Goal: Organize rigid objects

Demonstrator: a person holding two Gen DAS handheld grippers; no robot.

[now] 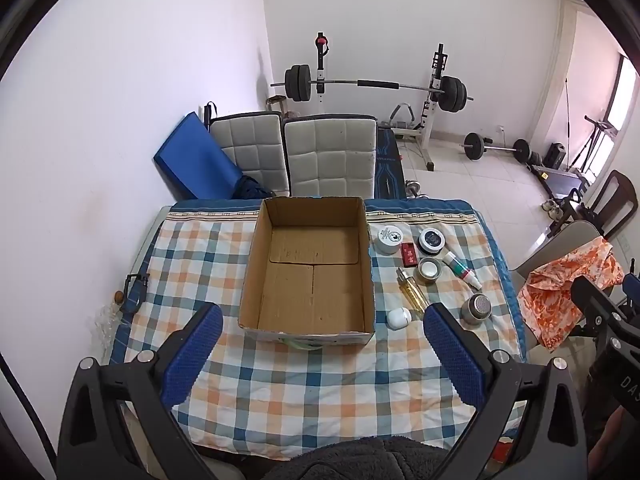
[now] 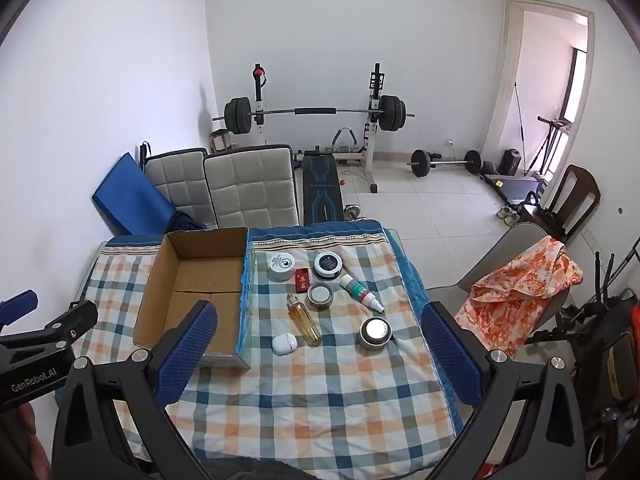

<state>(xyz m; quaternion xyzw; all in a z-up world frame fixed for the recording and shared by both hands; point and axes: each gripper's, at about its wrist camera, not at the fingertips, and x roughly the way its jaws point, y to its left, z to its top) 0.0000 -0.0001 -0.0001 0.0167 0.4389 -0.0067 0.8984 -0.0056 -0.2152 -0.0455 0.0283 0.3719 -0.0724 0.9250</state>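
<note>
Left gripper [image 1: 322,354] at the bottom of its frame, tilted down toward the checked cloth [image 1: 280,396], jaws spread wide, nothing between them. Right gripper [image 2: 318,350] likewise low in its frame, tilted down, jaws wide and empty, above the cloth. Beyond the left gripper, an open cardboard box [image 1: 308,330] in the middle of the frame, empty inside. To the right of the box, a loose group on the cloth: white earbud case [image 2: 284,343] nearest, amber bottle [image 2: 305,321] lying flat, round metal tin [image 2: 374,333], small open tin [image 2: 320,294], white tube [image 2: 361,293], red phone [image 2: 302,279], white jar [image 2: 281,266] and dark-lidded jar [image 2: 328,265] farthest. Behind the table, two padded chairs [image 1: 330,158], then a barbell rack [image 1: 376,86] by the far wall.
</note>
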